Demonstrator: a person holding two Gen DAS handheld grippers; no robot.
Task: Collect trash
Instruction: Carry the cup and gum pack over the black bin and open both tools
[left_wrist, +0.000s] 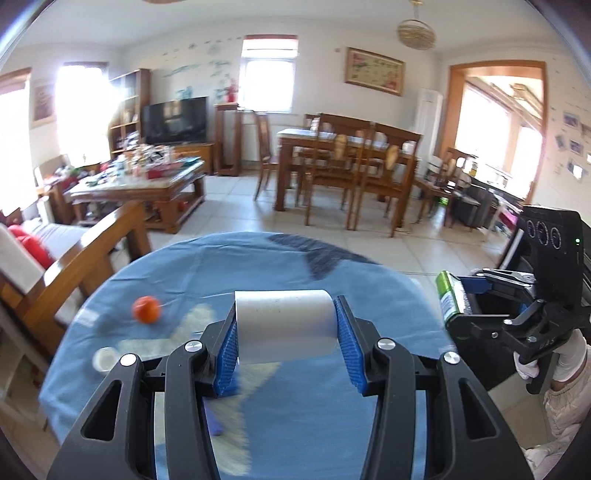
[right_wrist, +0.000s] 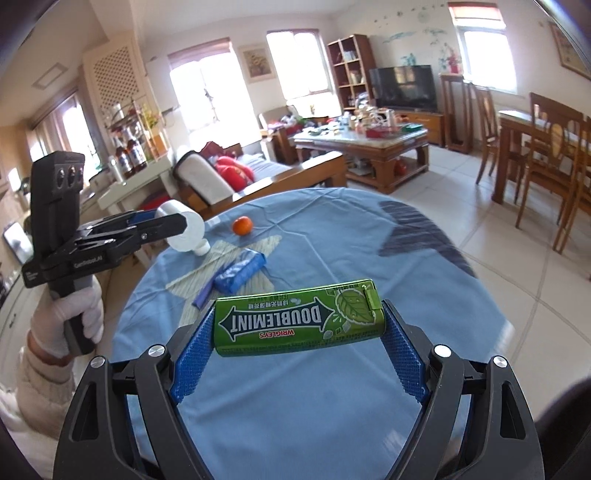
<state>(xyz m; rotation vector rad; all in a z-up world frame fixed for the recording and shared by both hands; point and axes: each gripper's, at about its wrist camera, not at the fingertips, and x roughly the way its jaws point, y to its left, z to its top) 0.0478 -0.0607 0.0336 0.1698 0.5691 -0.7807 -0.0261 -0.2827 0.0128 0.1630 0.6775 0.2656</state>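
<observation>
Both grippers hold trash above the round blue-clothed table.

The left gripper (left_wrist: 286, 332) pinches a white bottle (left_wrist: 286, 326) crosswise between its blue pads (left_wrist: 227, 354), lifted clear of the tablecloth (left_wrist: 314, 417). The right gripper (right_wrist: 297, 325) clamps a green Doublemint gum tin (right_wrist: 299, 319) by its two ends, jaws spread wide around it, print upside down to its camera. Just beyond the right gripper's tips, on the cloth, lie a crumpled blue wrapper (right_wrist: 240, 275) and a thin purple strip (right_wrist: 203, 295) beside it. Farther ahead and to the left sits a small orange fruit (right_wrist: 242, 225), apart from the wrapper. A white cap (left_wrist: 104, 360) rests near the table's left edge, left of the left gripper. White-gloved hands (right_wrist: 70, 317) grip both handles. Beyond the table stand a wooden sofa (right_wrist: 258, 177), a cluttered coffee table (right_wrist: 364, 142) and dining chairs (left_wrist: 332, 170).
</observation>
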